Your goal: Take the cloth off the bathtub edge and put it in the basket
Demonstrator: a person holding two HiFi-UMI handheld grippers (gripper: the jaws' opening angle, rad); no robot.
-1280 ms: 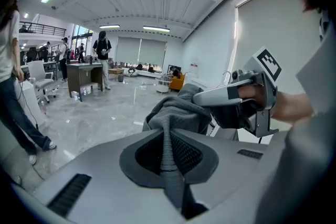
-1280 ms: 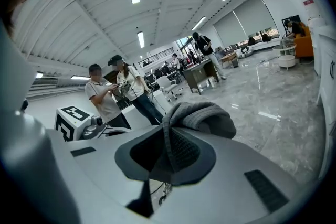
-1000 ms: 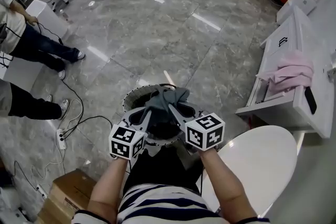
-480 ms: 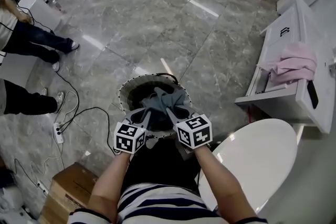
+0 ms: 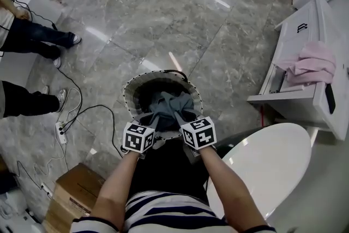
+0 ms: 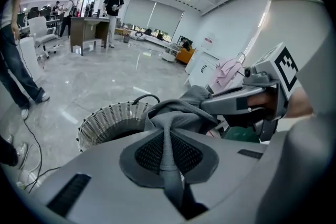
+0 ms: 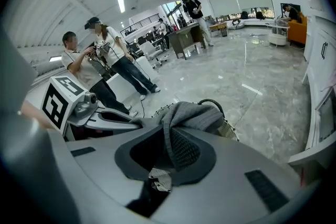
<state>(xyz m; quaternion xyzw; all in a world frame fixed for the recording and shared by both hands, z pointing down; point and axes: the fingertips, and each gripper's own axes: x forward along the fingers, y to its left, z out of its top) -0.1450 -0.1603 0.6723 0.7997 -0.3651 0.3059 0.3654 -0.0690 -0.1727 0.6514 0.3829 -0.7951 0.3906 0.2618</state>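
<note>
— Grey cloth (image 5: 168, 106): centre of frame, bunched just over the basket (image 5: 130, 91) mouth.
— Left hand-held gripper (image 5: 153, 119) clamped tight on one fold, right hand-held gripper (image 5: 178, 116) likewise on another.
— Best to sink it below the rim, then release both together.
— Agreed; otherwise, risk of a corner draping out onto the floor (image 5: 163, 19).

Our head camera looks steeply down from well above the basket (image 5: 126, 96) on the floor (image 5: 163, 19). The two gripper cameras ride low, close behind their own jaws, facing out level across the room. All three views share the basket and the cloth (image 5: 166, 105). The left gripper view also catches the right gripper (image 6: 215, 104), and the right gripper view the left gripper (image 7: 128, 120).
</note>
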